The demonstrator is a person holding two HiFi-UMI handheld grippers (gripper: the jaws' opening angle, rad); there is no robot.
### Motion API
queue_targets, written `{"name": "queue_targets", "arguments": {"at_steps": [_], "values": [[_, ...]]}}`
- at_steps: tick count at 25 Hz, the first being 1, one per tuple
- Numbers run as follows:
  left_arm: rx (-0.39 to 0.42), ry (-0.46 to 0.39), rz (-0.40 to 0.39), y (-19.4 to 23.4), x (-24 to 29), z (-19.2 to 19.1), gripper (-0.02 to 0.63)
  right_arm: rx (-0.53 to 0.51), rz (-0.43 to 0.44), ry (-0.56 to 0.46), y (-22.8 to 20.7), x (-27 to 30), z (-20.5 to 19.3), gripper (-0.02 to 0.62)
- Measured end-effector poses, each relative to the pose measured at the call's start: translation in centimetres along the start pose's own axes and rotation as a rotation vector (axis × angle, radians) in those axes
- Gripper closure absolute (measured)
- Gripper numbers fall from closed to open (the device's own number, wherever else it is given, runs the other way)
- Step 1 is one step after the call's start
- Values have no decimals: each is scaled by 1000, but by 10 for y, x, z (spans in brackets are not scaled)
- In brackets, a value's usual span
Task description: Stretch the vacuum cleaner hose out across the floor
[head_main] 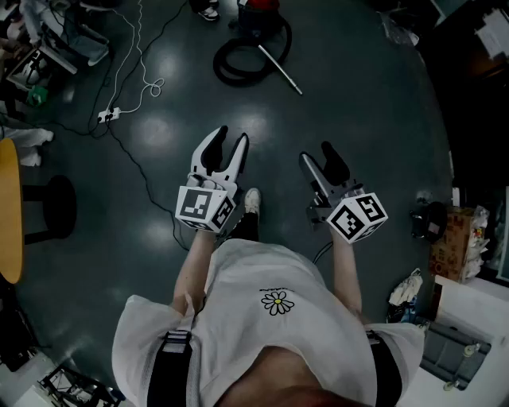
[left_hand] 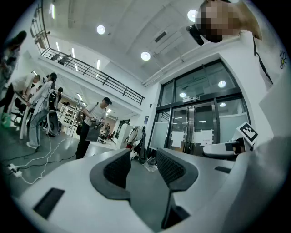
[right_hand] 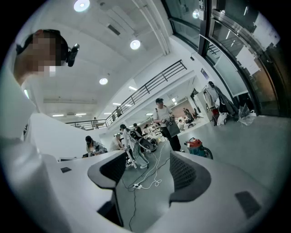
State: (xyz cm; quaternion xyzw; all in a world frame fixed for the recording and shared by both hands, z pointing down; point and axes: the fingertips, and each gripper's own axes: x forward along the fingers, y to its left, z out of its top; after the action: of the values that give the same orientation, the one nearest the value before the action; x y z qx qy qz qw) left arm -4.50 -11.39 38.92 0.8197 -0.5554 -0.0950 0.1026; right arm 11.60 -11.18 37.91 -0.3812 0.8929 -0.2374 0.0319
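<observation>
Both grippers are up in front of you, about level over the dark floor (head_main: 358,111) and well apart from the red vacuum cleaner (head_main: 259,9).

L gripper (head_main: 231,140): jaws a little apart, nothing between them. R gripper (head_main: 316,154): jaws spread wider, also empty (through its gap you see only floor and a white cable (right_hand: 156,182)).

The hose (head_main: 221,63) lies coiled in a black loop on the floor, right by the vacuum cleaner on the side nearer you. The metal wand (head_main: 280,70) lies across the loop's right side, its free end pointing out to the right. A power strip (head_main: 108,116) sits off to your left.
</observation>
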Motion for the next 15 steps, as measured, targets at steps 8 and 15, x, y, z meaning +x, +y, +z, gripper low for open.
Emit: {"name": "queue_targets", "arguments": {"at_steps": [8, 15], "values": [[21, -1, -53, 83, 136, 21, 444, -11, -22, -18, -75, 137, 46, 285], [21, 14, -44, 158, 277, 14, 443, 38, -67, -18, -200, 256, 78, 285]]}}
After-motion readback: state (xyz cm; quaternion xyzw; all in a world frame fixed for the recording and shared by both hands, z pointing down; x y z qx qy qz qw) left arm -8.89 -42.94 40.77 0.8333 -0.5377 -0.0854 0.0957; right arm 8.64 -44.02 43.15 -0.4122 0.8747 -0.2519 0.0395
